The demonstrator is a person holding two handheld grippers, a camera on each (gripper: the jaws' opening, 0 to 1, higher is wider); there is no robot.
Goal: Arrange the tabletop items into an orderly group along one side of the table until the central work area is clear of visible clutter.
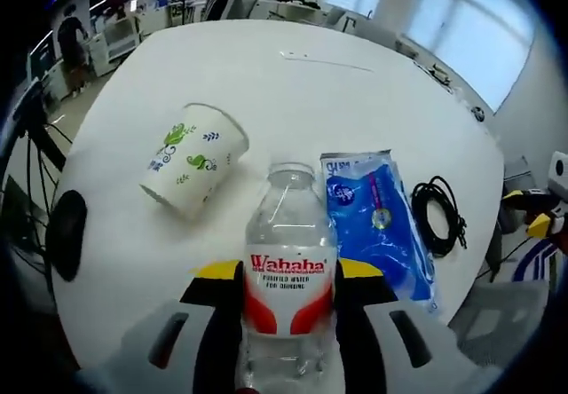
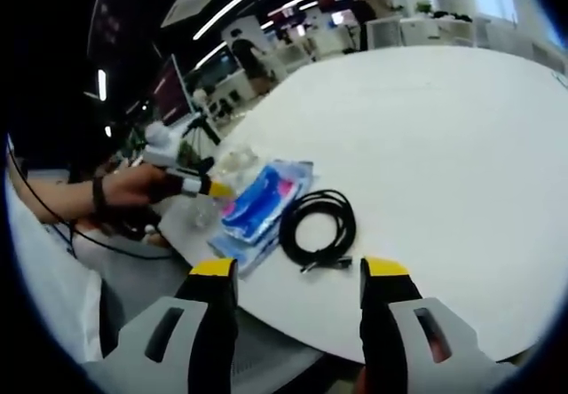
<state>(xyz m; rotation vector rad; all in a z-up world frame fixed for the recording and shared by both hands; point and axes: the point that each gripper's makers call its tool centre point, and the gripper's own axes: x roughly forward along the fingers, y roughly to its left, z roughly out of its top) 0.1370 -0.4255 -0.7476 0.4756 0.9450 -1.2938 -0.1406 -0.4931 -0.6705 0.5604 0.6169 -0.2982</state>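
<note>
Left gripper view, left to right. Paper cup lies on its side on the white surface, mouth toward the far right, well apart from the edge group; by my reading it is not yet collected. Just right of it stands the water bottle, upright, clamped at label height between the jaws of the left gripper. The grip is low and square on the label, probably so the bottle stays vertical while it is positioned beside the blue packet. The packet lies flat, touching or nearly touching the bottle's right side. Further right is the coiled black cable, near the surface edge. These three sit in a row along one side, which fits the grouping the task asks for. The far centre of the surface is bare apart from a thin flat item I cannot identify.

Right gripper view. At the left, a hand reaches in level with the surface, holding the left gripper at the bottle. The packet and the cable lie next, side by side. The right gripper hovers off the near edge, jaws wide apart and empty, aimed at the cable.

Judgement: the cup is the main remaining item.
</note>
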